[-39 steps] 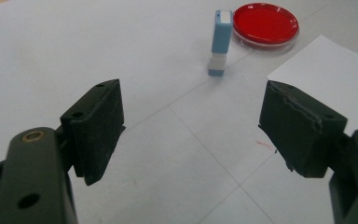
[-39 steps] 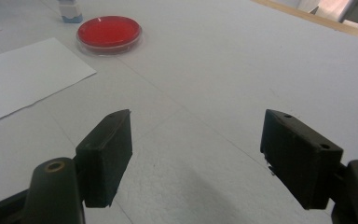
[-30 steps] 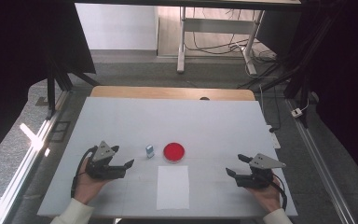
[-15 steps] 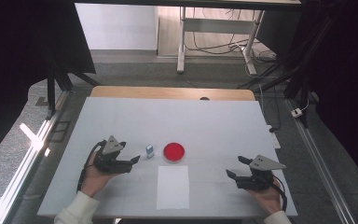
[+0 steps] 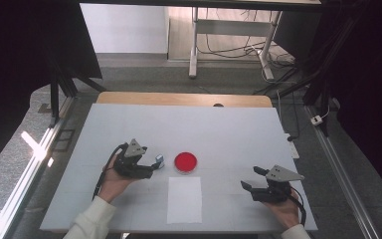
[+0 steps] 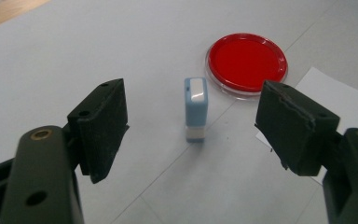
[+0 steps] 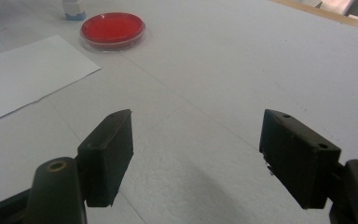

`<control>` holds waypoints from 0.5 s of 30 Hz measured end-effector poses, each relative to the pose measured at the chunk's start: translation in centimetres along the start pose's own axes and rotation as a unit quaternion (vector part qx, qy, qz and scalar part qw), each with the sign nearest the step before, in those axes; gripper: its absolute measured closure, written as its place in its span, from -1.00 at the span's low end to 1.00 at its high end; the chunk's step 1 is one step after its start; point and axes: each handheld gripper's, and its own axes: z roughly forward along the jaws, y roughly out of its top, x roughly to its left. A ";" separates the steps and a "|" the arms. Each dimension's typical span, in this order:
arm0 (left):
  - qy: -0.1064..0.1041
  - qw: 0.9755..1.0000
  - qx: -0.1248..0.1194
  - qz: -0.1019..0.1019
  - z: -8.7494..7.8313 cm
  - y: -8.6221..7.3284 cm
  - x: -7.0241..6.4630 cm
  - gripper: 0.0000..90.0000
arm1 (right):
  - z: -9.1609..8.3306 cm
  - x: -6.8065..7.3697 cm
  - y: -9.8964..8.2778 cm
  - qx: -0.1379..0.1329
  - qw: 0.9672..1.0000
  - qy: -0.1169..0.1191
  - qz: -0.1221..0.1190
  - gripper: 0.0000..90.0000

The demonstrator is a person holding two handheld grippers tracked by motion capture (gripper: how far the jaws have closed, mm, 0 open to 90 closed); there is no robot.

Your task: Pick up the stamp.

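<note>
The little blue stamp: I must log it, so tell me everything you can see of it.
The stamp is a small pale-blue block with a white top and a whitish base, plastic by its look. It stands upright on the white table, just left of the red dish, touching nothing else. The open left gripper points at it, jaws apart on either side.

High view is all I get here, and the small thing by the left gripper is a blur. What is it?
Observer: A small light-blue stamp with a white top, standing upright on the table.
Operator: Is the left gripper on it yet?
Observer: No. The left gripper has its jaws open, with the stamp between and ahead of them, untouched.
Operator: And the red disc?
Observer: It is a shallow clear-rimmed red ink pad, just beyond the stamp, not touching it.
</note>
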 end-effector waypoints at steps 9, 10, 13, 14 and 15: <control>-0.011 1.000 0.015 0.005 2.1 1.0 -0.1 -0.40 | 0.1 0.0 0.0 0.001 1.000 0.000 0.001 -0.42; -0.011 1.000 0.015 0.005 2.1 1.0 -0.1 -0.39 | 0.1 0.0 0.0 0.001 1.000 0.000 0.001 -0.42; -0.009 1.000 0.020 0.002 2.6 1.0 0.0 -0.33 | 0.1 0.0 0.0 0.002 1.000 0.001 0.002 -0.42; -0.009 1.000 0.024 0.000 2.9 0.9 0.0 -0.32 | 0.2 0.0 -0.1 -0.001 1.000 0.002 0.003 -0.42; -0.009 1.000 0.026 0.001 3.1 0.9 0.0 -0.31 | 0.1 0.0 0.0 0.002 1.000 0.001 0.001 -0.42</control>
